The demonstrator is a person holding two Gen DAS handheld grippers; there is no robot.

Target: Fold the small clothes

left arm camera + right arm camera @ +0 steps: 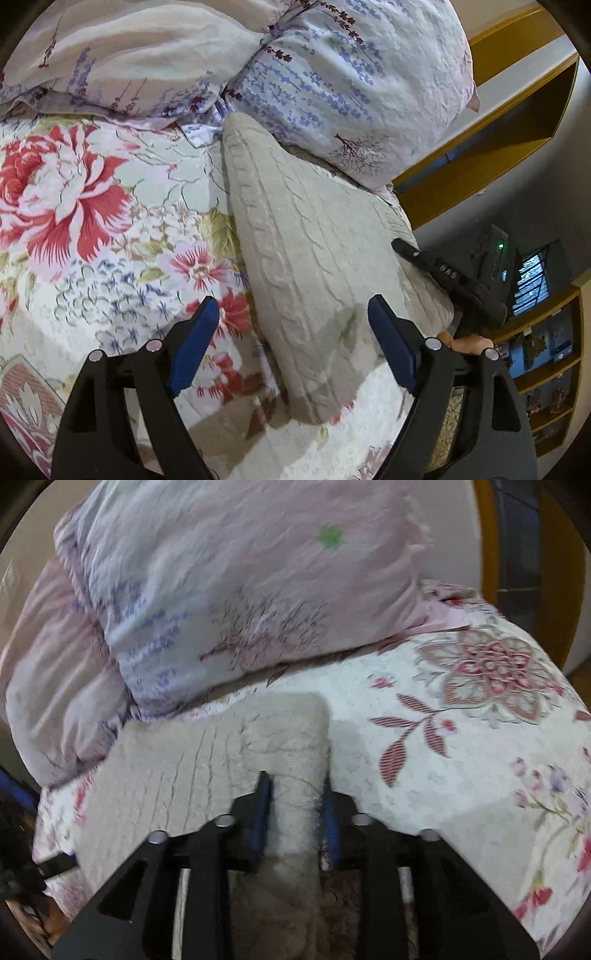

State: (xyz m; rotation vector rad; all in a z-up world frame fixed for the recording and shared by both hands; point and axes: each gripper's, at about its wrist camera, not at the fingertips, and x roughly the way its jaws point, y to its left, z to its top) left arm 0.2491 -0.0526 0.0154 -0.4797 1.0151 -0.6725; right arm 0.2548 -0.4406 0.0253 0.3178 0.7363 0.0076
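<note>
A cream cable-knit sweater (314, 251) lies on the floral bedspread (92, 206), reaching up to the pillows. My left gripper (291, 332) is open, its blue pads either side of the sweater's near end, just above it. In the right wrist view my right gripper (295, 797) is shut on a folded thick edge of the sweater (299, 801), which runs between the blue pads toward the camera. The rest of the sweater (177, 753) spreads flat to the left. The right gripper (447, 277) also shows in the left wrist view at the sweater's right edge.
Two lavender-print pillows (351, 85) (236, 590) lie at the head of the bed, touching the sweater's far end. Wooden shelving (546, 350) and a wooden frame (491, 122) stand to the right of the bed. Floral bedspread (461, 746) extends right.
</note>
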